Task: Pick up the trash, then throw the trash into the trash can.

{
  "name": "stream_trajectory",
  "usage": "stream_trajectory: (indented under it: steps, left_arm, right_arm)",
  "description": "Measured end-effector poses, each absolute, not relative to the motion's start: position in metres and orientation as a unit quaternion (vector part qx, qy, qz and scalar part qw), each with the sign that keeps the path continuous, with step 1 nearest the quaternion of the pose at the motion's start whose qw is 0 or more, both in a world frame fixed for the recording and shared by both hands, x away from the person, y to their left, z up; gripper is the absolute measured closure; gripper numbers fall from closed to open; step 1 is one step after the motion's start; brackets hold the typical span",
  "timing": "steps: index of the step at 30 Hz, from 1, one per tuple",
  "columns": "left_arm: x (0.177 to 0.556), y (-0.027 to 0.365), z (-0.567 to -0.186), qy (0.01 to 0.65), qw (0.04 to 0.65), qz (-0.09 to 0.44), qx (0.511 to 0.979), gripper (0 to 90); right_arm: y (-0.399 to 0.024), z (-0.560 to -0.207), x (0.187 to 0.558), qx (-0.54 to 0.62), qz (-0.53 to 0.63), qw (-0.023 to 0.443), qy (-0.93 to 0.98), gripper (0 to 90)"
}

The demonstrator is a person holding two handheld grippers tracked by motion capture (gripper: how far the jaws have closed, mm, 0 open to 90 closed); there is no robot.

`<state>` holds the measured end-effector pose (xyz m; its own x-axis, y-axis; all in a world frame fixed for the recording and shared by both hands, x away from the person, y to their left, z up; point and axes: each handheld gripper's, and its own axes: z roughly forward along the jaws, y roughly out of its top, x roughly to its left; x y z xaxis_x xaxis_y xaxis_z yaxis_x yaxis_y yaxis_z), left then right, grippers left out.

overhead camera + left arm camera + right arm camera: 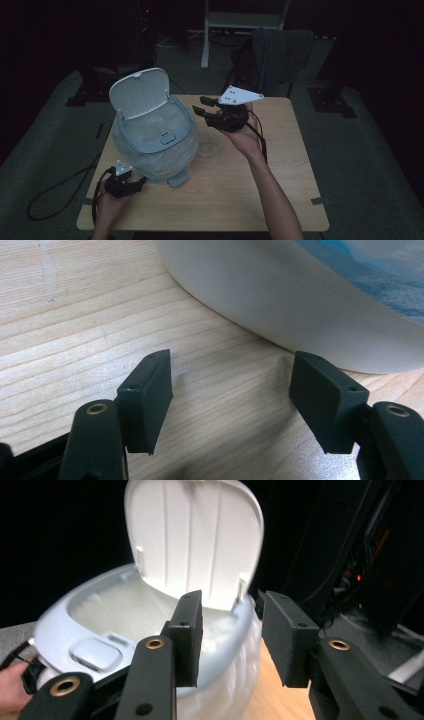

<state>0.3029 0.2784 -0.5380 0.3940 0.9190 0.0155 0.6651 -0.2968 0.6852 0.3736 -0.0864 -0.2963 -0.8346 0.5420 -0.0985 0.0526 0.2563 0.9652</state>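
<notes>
From the high view, a small white bin (152, 137) with a plastic liner stood on the left half of the wooden table (280, 190), its lid (140, 92) swung up and back. The left gripper (137, 184) lay low on the table at the bin's near side, just beside its base. The right gripper (199, 106) was held up over the table to the bin's right, its jaws pointing toward the open rim. A small clear dish (209, 146) sat on the wood near the bin, under that hand.

In the left gripper view, the jaws stood wide apart with nothing between them but bare table; the bin's white lower wall (300, 305) curved just ahead, not touched.

In the right gripper view, the jaws were parted with empty space between them, aimed at the raised lid (195, 535) and the rim (150, 625) below it, where the grey latch button (95, 654) showed. A hand (12, 682) was at the far lower left.

It looked to me like the approach to the lid, with the left claw set to steady the bin. I judged the next move would need the right claw to reach the lid's top edge and tip it forward and down without shoving the light bin across the table.
</notes>
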Motion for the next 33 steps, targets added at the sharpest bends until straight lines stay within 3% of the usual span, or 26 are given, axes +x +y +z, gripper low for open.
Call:
stream_trajectory:
  steps: [33]
  left_arm:
    - [0.303,0.278,-0.538,0.509,0.305,0.211,0.777,34.1]
  right_arm:
    - [-0.116,-0.378,0.407,0.297,0.515,0.189,0.782,56.1]
